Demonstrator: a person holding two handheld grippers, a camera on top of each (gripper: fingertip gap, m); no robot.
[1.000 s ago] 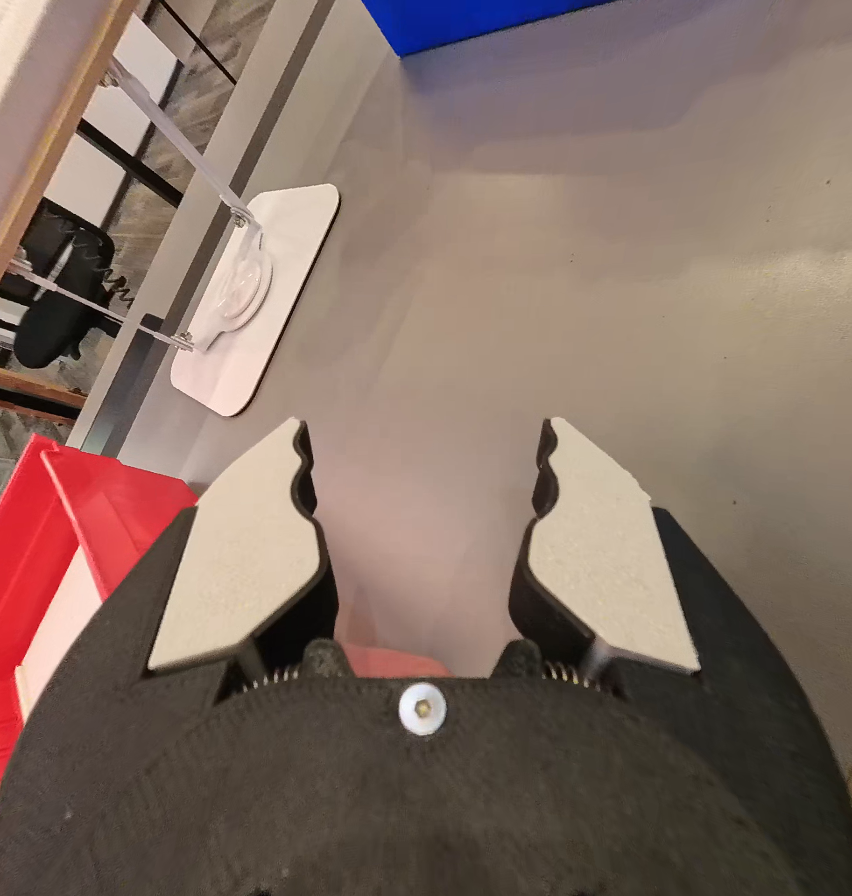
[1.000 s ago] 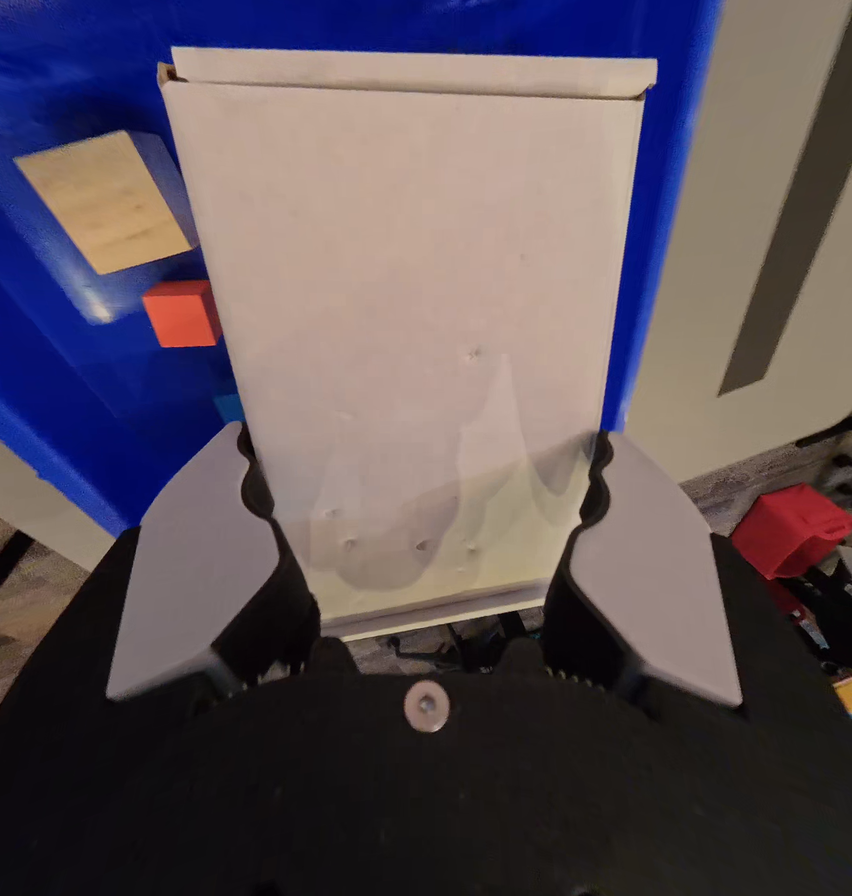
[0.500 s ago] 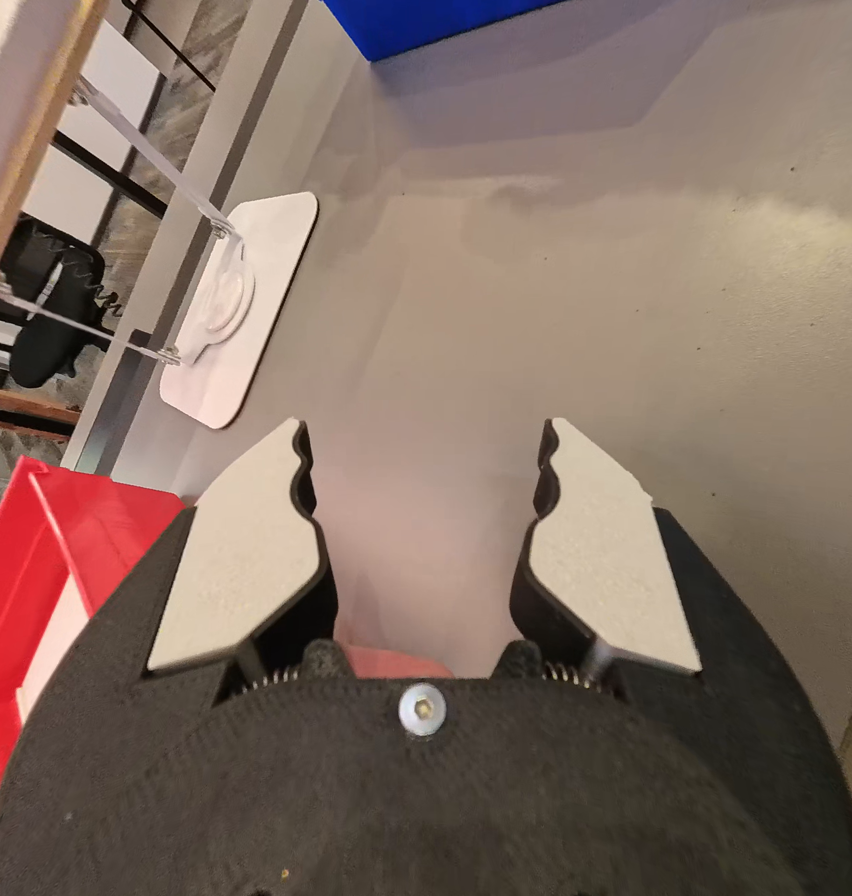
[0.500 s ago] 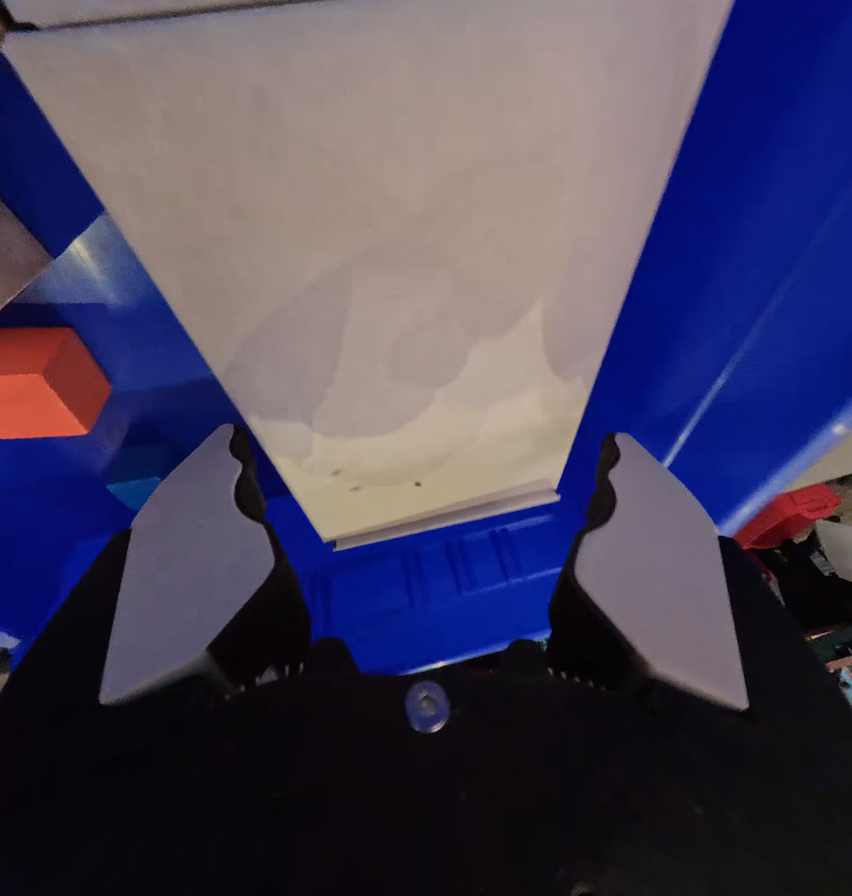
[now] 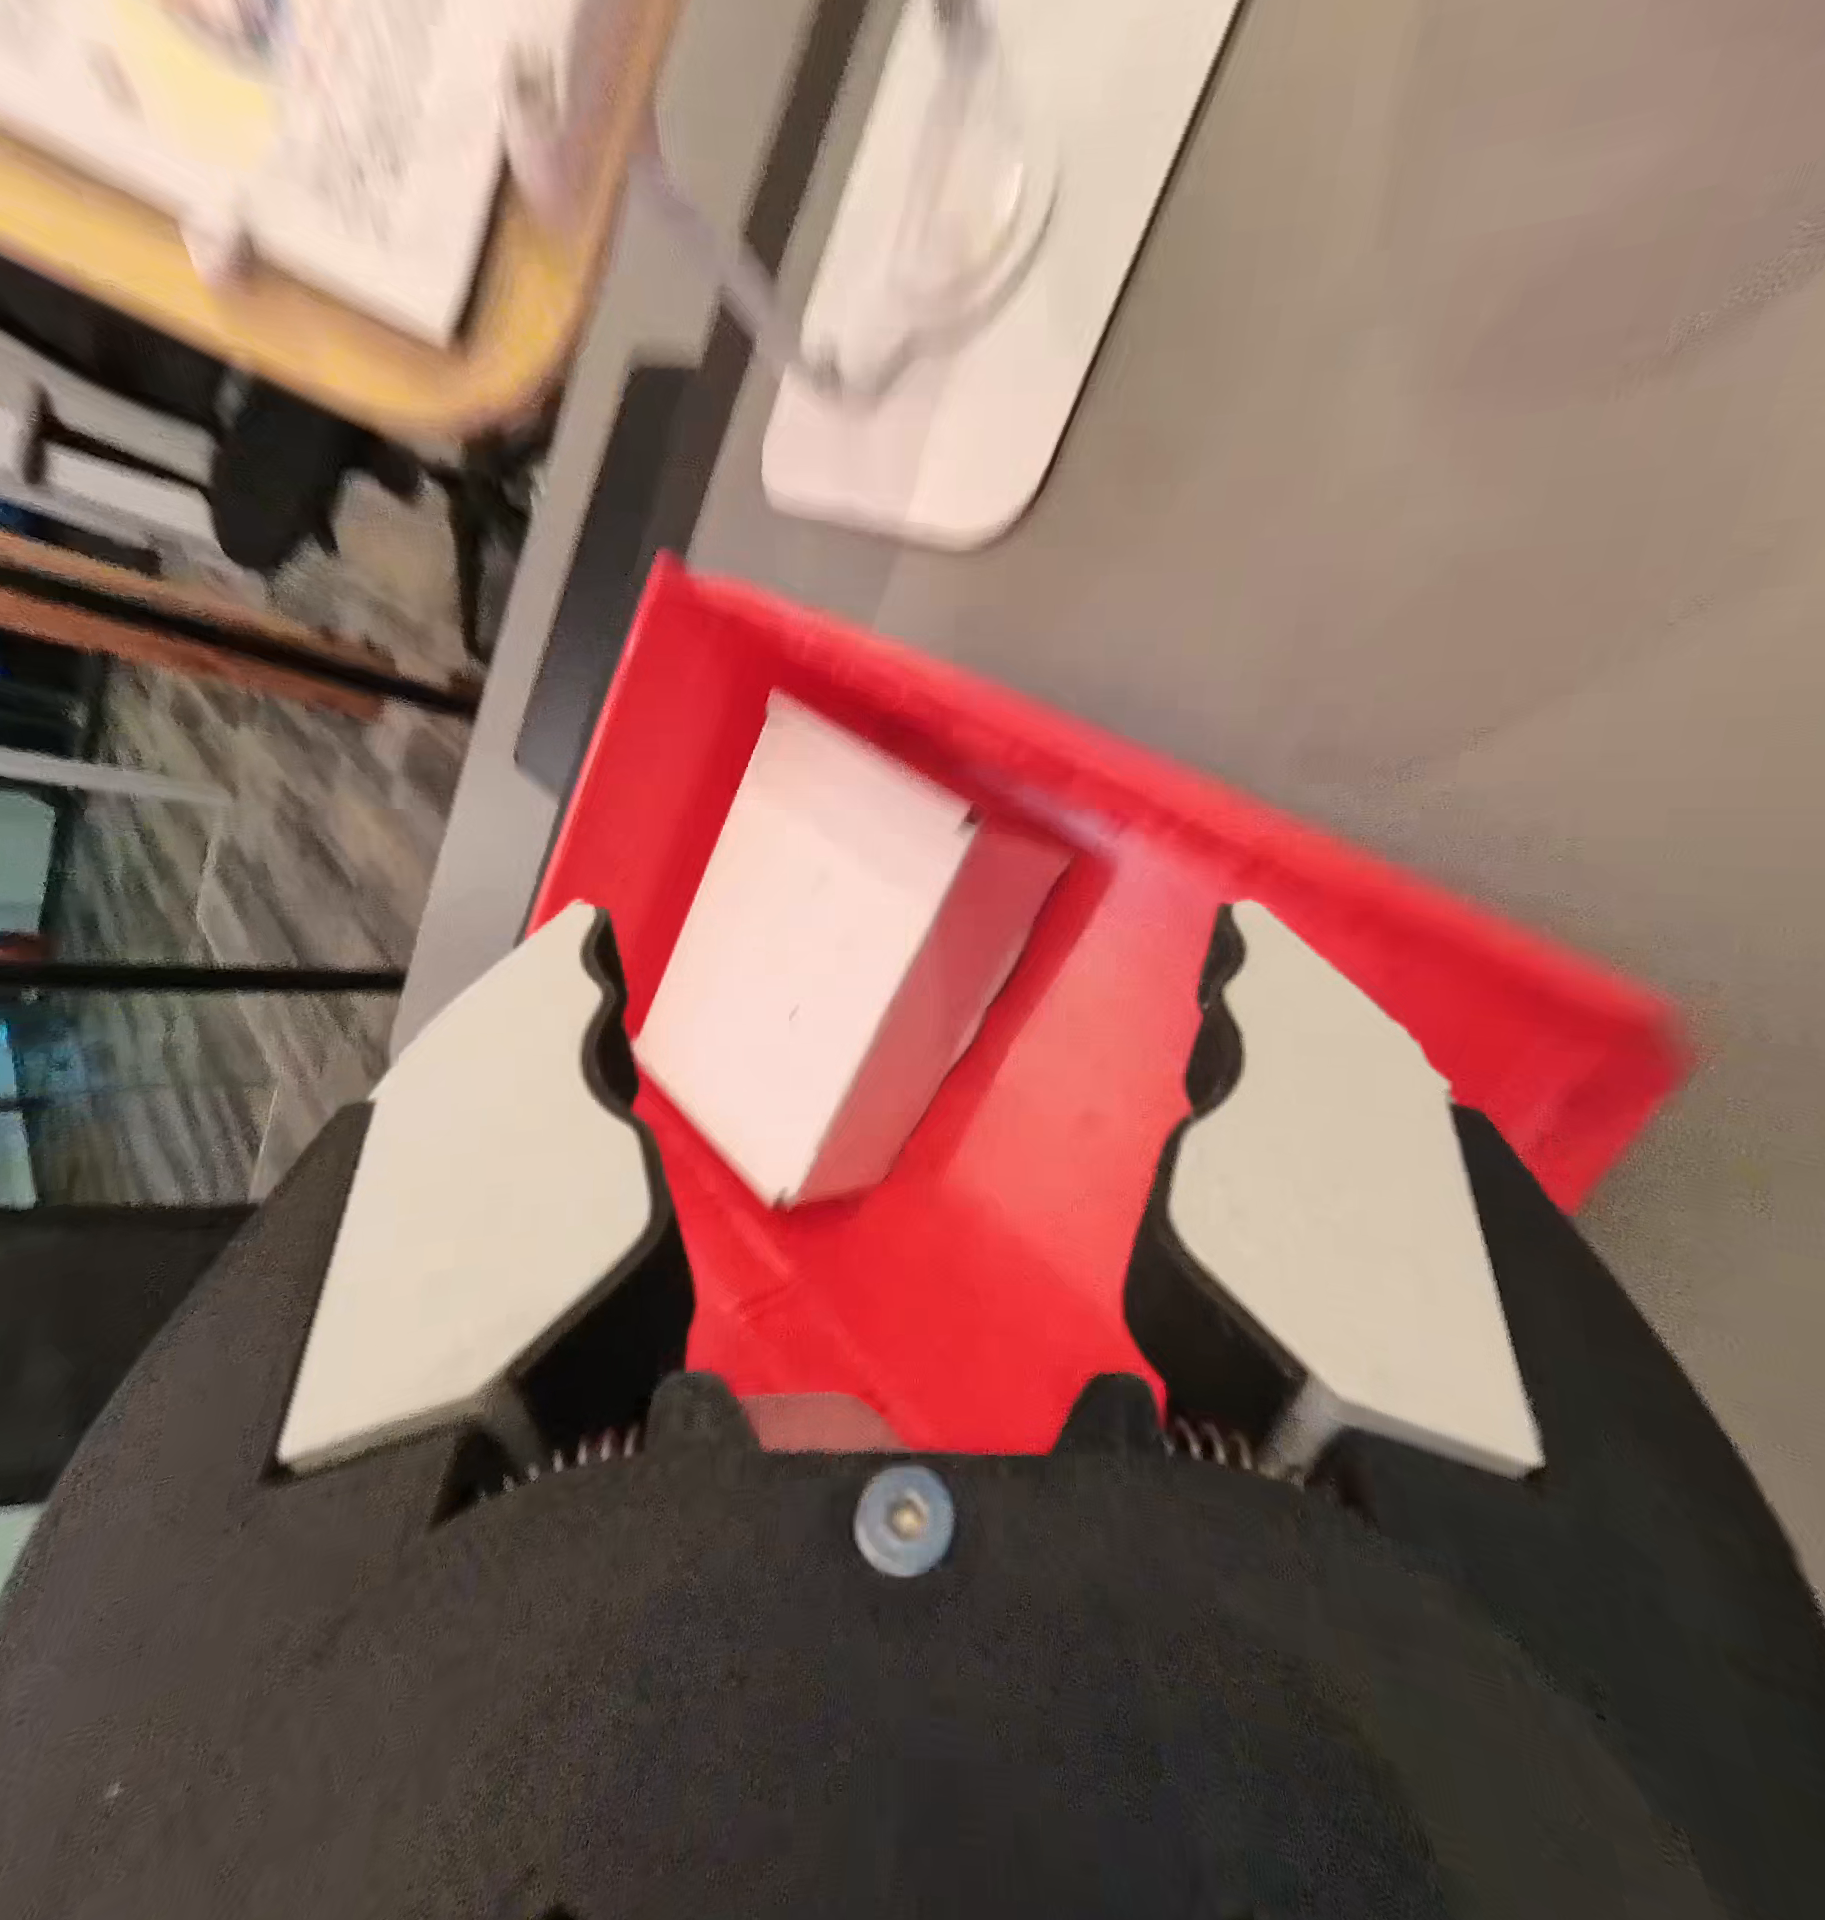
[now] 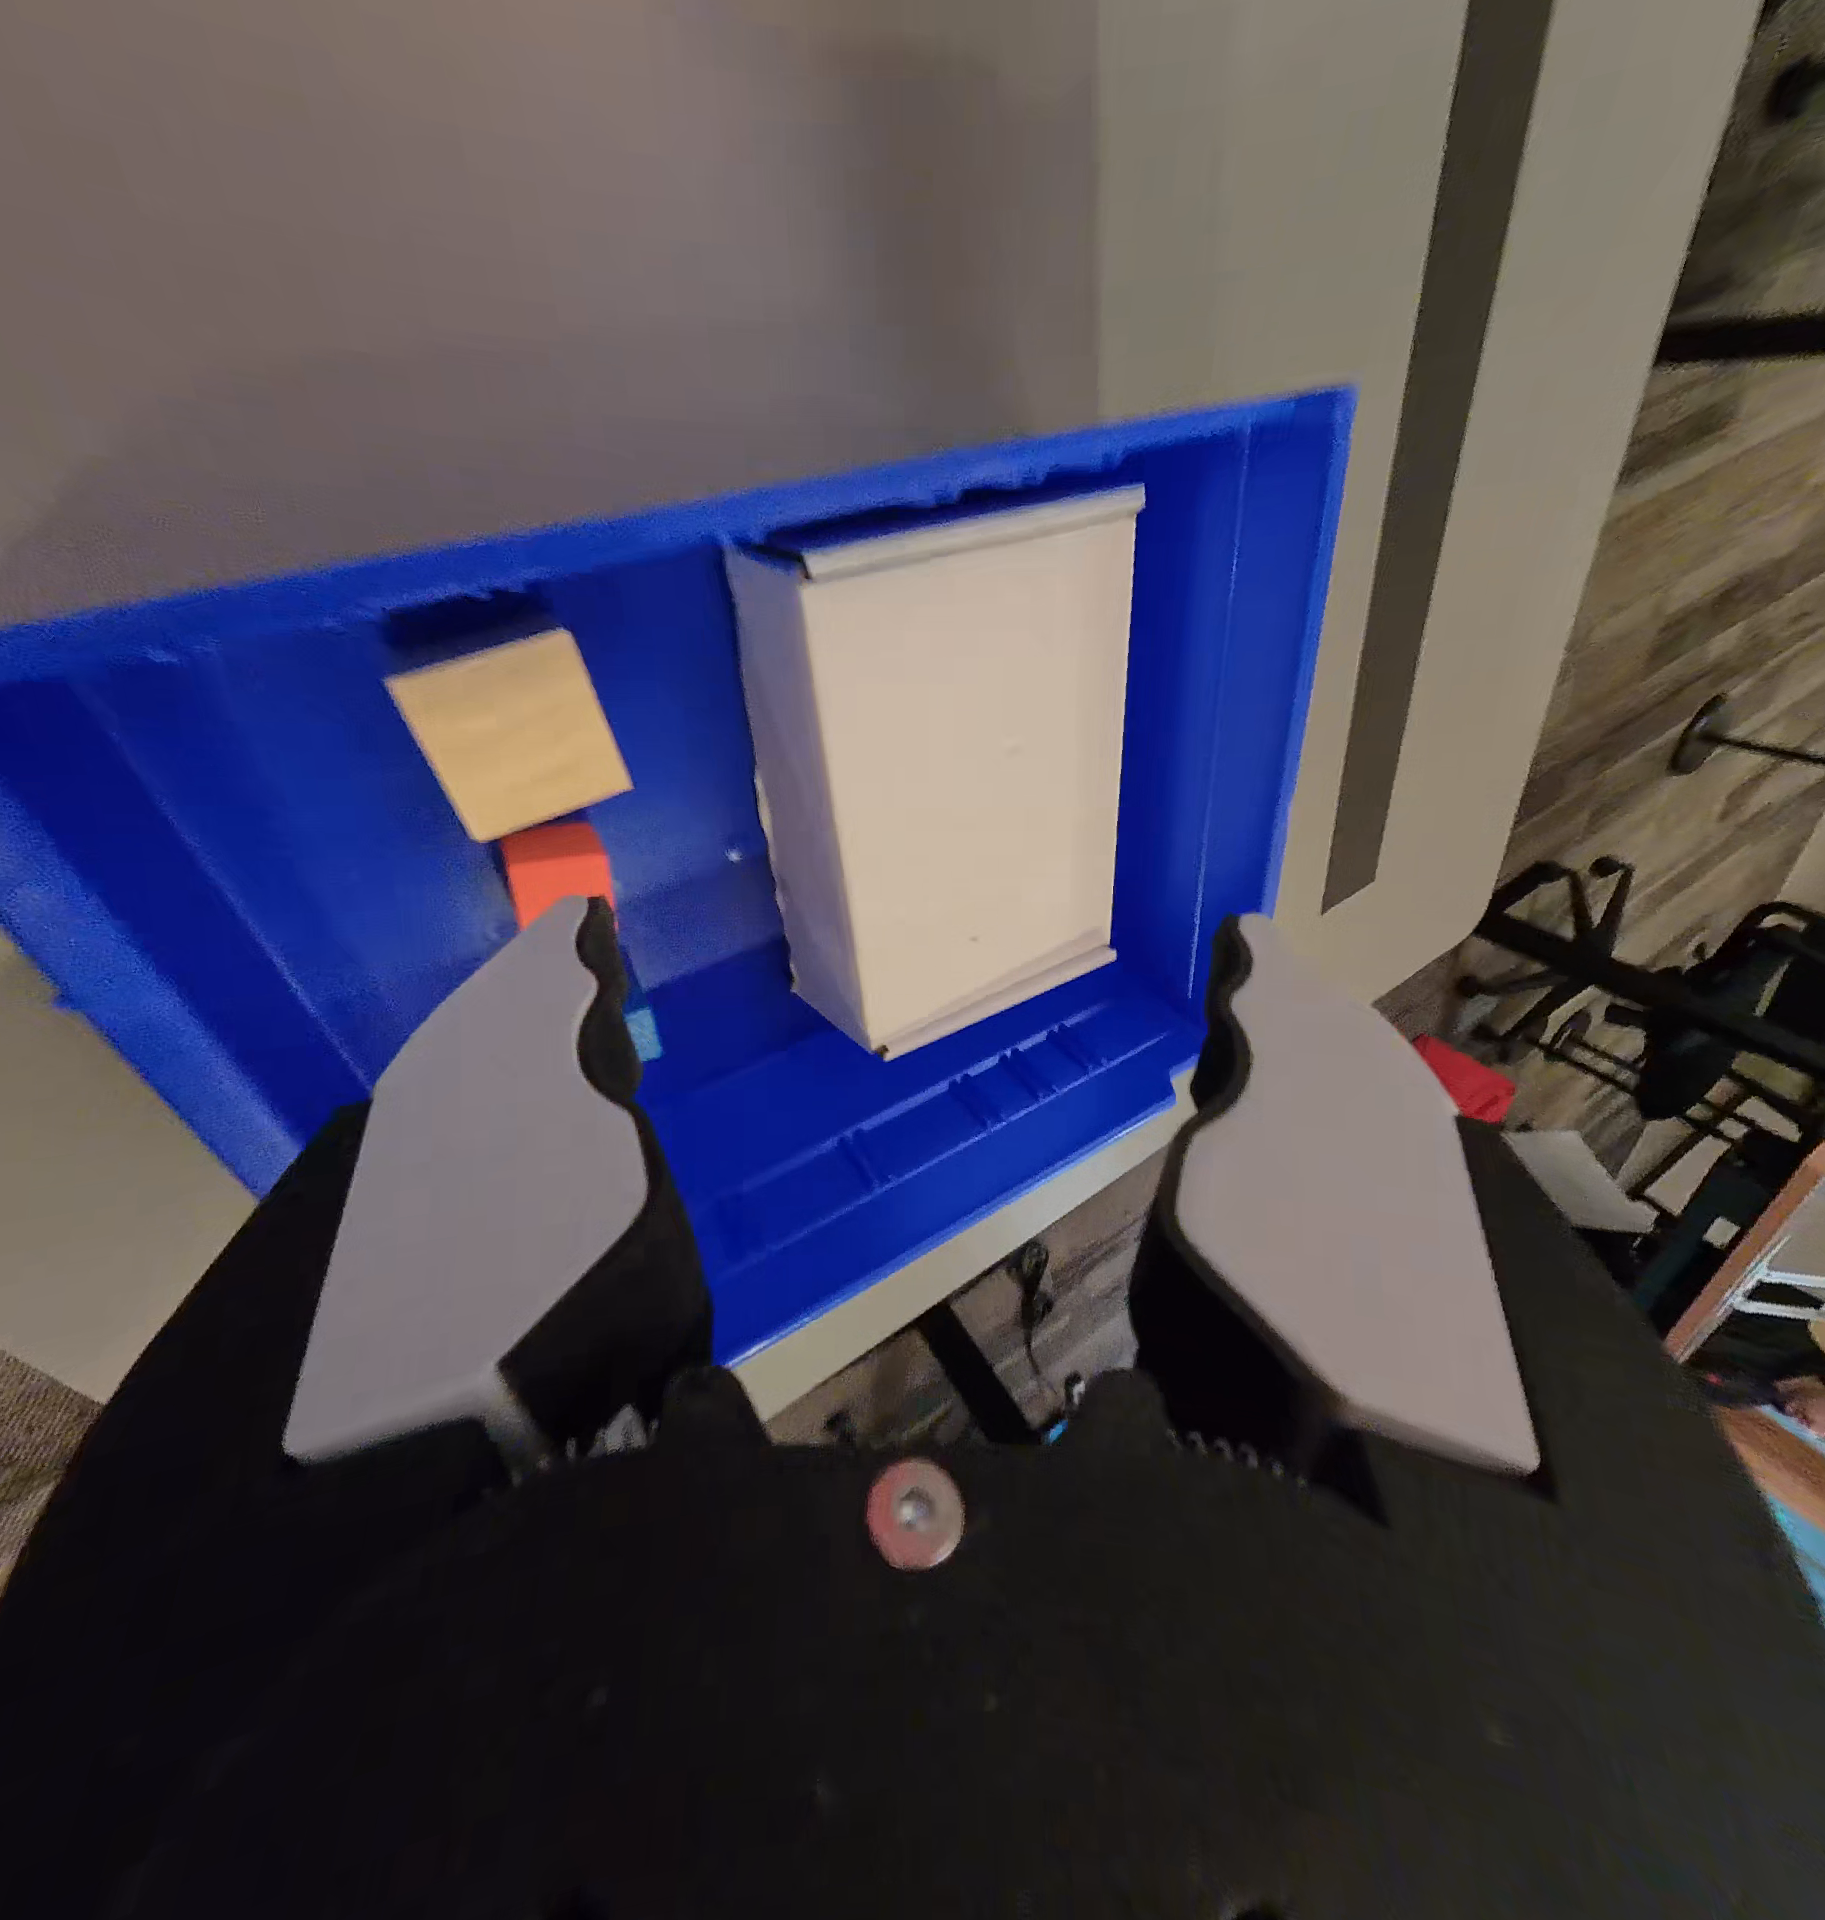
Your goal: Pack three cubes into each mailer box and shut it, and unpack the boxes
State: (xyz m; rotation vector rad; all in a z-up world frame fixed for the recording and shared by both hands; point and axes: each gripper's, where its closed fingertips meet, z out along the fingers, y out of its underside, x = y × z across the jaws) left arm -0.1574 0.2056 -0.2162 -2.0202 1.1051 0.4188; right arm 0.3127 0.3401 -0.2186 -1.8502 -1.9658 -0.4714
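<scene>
In the right wrist view a closed white mailer box lies in the right part of a blue bin. A wooden cube, an orange-red cube and a small blue cube lie in the bin's left part. My right gripper is open and empty, above and apart from the box. In the left wrist view another closed white mailer box lies in a red bin. My left gripper is open and empty above that bin.
A white plate with a clear plastic stand sits on the grey table beyond the red bin. The table's left edge and right edge drop to the floor. Chairs and clutter lie off the table's right side. The right tips stand about 8 centimetres off the wooden cube.
My right gripper let go of the white box in the blue bin and drew back above it. My left gripper swung left, from bare table to over the red bin.
</scene>
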